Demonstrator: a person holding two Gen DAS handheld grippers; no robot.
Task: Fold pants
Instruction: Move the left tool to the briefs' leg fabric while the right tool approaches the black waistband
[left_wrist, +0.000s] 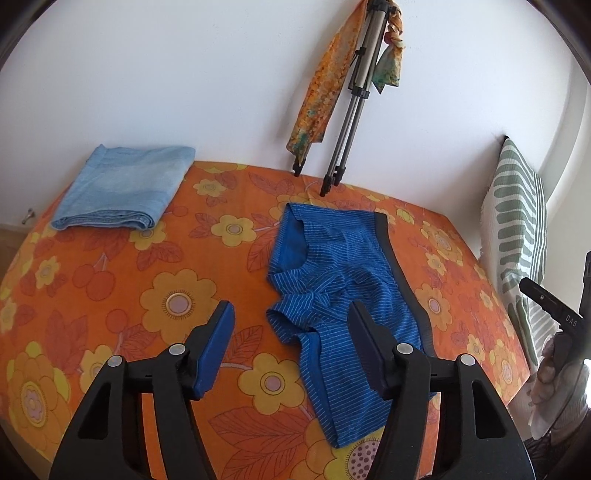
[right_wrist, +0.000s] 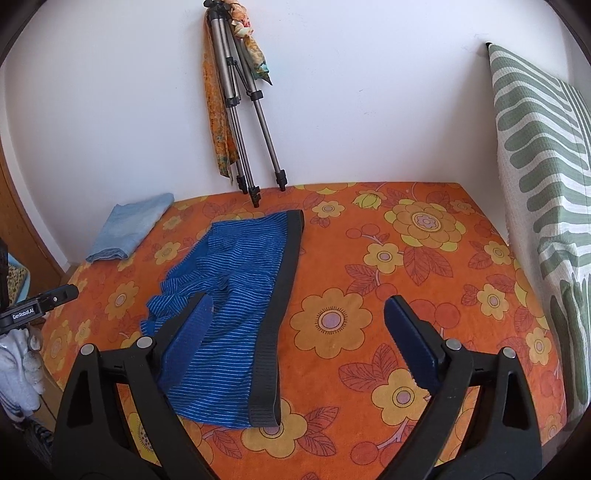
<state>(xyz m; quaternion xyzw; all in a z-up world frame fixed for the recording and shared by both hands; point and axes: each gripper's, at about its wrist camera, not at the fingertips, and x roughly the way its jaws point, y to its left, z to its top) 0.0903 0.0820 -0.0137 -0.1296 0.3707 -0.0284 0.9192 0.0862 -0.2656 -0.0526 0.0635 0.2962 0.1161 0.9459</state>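
A bed with an orange flowered sheet (left_wrist: 110, 295) fills both views, and a white wall stands behind it. At the right edge a pillow with green and white stripes (right_wrist: 546, 177) leans upright. A tripod (right_wrist: 236, 110) with a patterned scarf (left_wrist: 321, 96) on it leans on the wall. The blue striped shorts (right_wrist: 236, 295) lie flat and a little wrinkled near the middle of the bed, with the dark waistband (right_wrist: 277, 306) along their right side. Folded light blue jeans (left_wrist: 122, 184) rest near the far left corner, well apart from the shorts. The left claw (left_wrist: 291, 350) is half wide above the leg end of the shorts and holds nothing. The right claw (right_wrist: 299, 343) is wide above the waistband, also empty.
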